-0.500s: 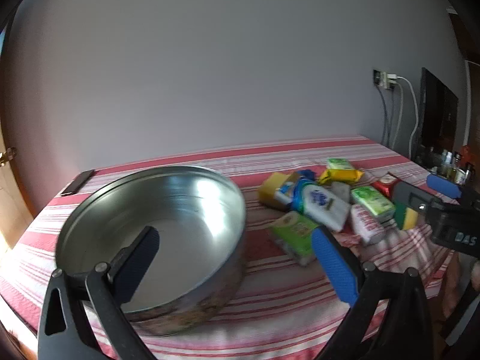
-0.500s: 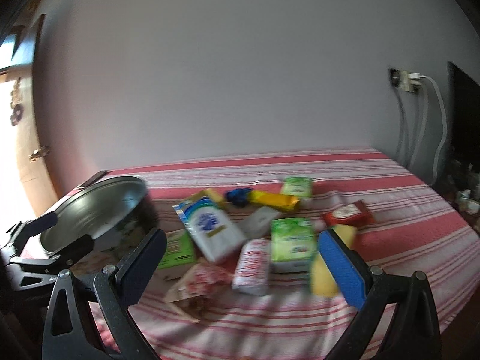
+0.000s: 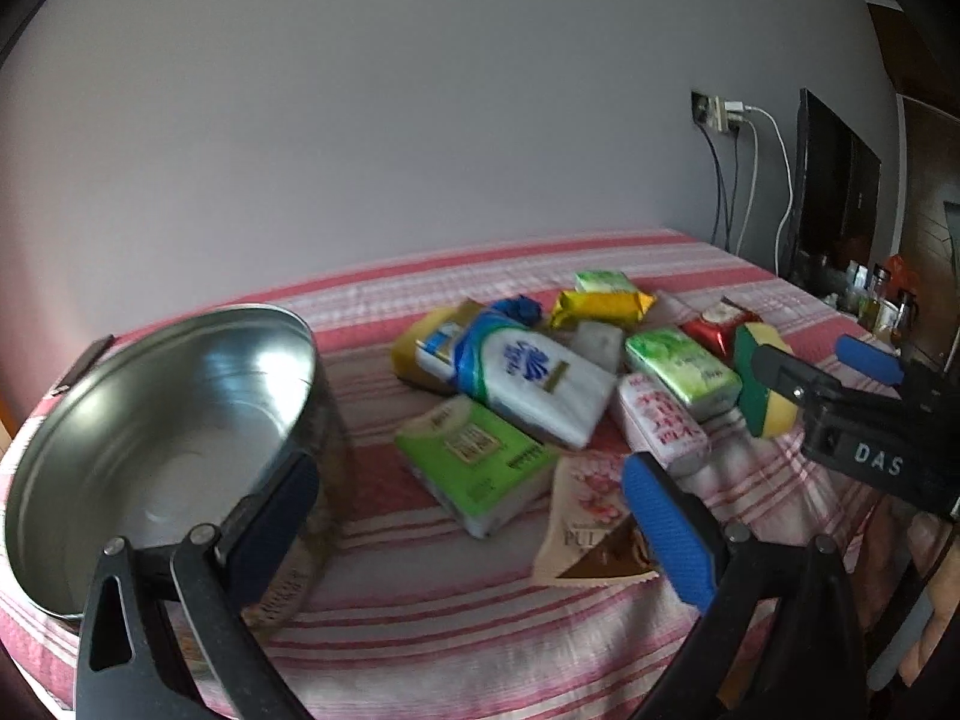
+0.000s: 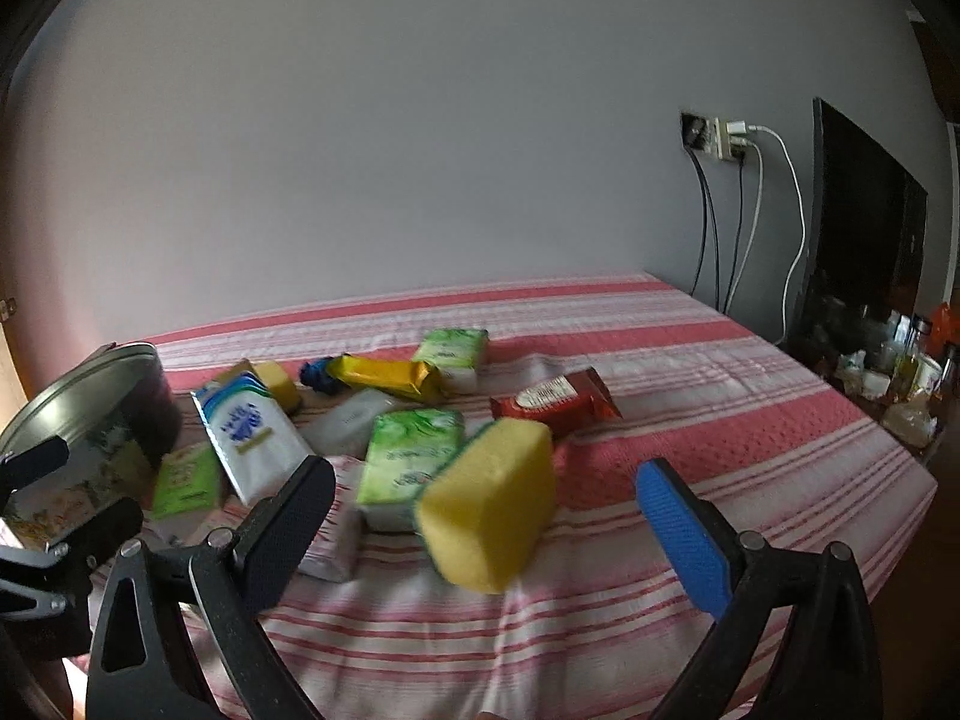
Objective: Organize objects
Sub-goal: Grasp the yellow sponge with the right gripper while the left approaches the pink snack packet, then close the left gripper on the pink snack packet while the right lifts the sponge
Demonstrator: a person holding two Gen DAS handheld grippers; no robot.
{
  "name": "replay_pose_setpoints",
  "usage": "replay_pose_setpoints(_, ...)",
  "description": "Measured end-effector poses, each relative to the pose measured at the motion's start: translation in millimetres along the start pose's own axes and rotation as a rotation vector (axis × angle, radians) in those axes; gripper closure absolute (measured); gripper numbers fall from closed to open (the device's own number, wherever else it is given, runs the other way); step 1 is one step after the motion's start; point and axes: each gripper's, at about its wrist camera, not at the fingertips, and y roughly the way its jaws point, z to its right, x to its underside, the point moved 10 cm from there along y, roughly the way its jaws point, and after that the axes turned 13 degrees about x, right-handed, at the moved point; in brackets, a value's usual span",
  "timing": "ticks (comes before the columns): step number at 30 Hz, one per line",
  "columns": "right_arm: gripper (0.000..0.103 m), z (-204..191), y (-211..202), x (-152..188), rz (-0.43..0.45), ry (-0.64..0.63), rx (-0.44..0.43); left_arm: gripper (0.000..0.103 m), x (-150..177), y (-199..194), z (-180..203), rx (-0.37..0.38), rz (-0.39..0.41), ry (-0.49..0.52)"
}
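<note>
Left gripper: jaws wide apart, nothing between the pads. Its left black pad sits at the near rim of the round shiny metal tin; whether pad and rim touch cannot be told. Its right blue pad hangs over a beige floral sachet on the red-and-white striped tablecloth.

Right gripper: jaws spread, holding nothing. The yellow sponge with a green scouring layer lies just ahead of the gap between its fingers, tilted, clear of both pads, leaning against the green tissue pack. In the left wrist view the same sponge shows just past the right gripper's black finger.

Pile ahead of both grippers, to the right of the tin:
- large white-and-blue tissue pack, propped on its neighbours
- lime-green flat pack, just in front of it, nearest the left gripper
- white pack with red print, beside the green tissue pack
- gold foil wrapper and a crumpled blue item at the far side
- red foil packet, beyond the sponge, slightly apart from the pile

Right of the right gripper, the cloth is bare up to the table edge
</note>
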Motion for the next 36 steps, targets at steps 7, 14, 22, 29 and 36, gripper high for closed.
replay_pose_setpoints(7, 0.015, -8.7, 5.3, 10.0, -0.027, -0.020, -0.013, 0.012, 9.1, 4.4, 11.4, 0.036, -0.022, 0.008)
replay_pose_setpoints(14, 0.035, -1.7, 12.1, 15.8, -0.053, -0.032, 0.016, 0.022, 17.9, 14.8, 22.7, 0.102, -0.066, 0.009)
replay_pose_setpoints(22, 0.053, -2.3, 20.8, 24.7, -0.081, -0.039, 0.010, 0.031, 21.0, 30.9, 32.4, 0.125, -0.095, 0.039)
replay_pose_setpoints(29, 0.065, -1.7, 17.3, 22.6, -0.061, -0.034, 0.003, 0.050, 19.7, 31.2, 31.5, 0.117, -0.085, 0.063)
replay_pose_setpoints(36, 0.066, -2.0, 16.2, 20.7, -0.053, -0.035, -0.006, 0.047, 22.0, 28.0, 30.4, 0.120, -0.093, 0.058)
